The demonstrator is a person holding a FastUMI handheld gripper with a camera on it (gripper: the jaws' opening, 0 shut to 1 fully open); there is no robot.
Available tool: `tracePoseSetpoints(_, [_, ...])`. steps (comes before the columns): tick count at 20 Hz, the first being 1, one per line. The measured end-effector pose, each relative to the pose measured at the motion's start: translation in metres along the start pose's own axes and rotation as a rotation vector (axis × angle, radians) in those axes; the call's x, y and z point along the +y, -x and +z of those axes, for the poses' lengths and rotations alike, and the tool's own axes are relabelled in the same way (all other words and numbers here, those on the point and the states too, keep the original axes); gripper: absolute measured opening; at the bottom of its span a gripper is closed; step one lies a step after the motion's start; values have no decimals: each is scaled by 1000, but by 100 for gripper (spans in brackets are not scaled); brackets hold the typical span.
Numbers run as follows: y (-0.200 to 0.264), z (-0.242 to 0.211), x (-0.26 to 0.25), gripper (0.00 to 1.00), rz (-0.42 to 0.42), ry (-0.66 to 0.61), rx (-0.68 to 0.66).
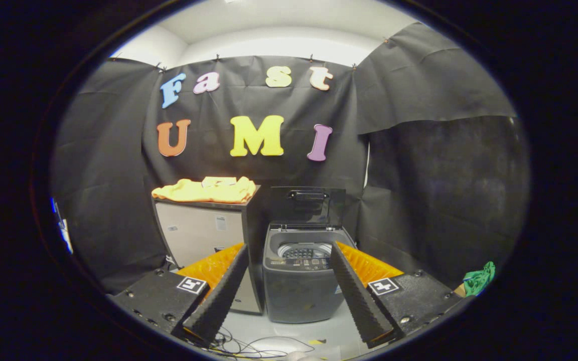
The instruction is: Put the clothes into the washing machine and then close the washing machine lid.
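Fingers wide, empty, far from shirt on cabinet — sloppy pinch may drop it short of washer.

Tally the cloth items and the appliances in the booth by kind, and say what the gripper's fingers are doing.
Yellow garment on the cabinet: 1
Green cloth off to the right: 1
Washing machine, lid up: 1
Cabinet: 1
Total: 4
Gripper open, fingers framing the washer, holding nothing.

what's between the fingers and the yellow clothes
In the gripper view, the open, empty fingers frame the washing machine, its lid up. The yellow clothes lie beyond on the cabinet beside it; nothing else intervenes.
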State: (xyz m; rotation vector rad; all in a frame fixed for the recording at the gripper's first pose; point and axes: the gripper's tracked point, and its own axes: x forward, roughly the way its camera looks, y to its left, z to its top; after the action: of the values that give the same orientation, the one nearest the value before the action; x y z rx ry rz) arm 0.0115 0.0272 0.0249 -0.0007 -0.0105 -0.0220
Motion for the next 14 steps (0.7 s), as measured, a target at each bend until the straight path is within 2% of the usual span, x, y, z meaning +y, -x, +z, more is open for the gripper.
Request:
tracePoseSetpoints(9, [-68, 61, 22, 100, 44, -21, 21])
tracePoseSetpoints(14, [-127, 112, 59, 100, 118, -24, 25])
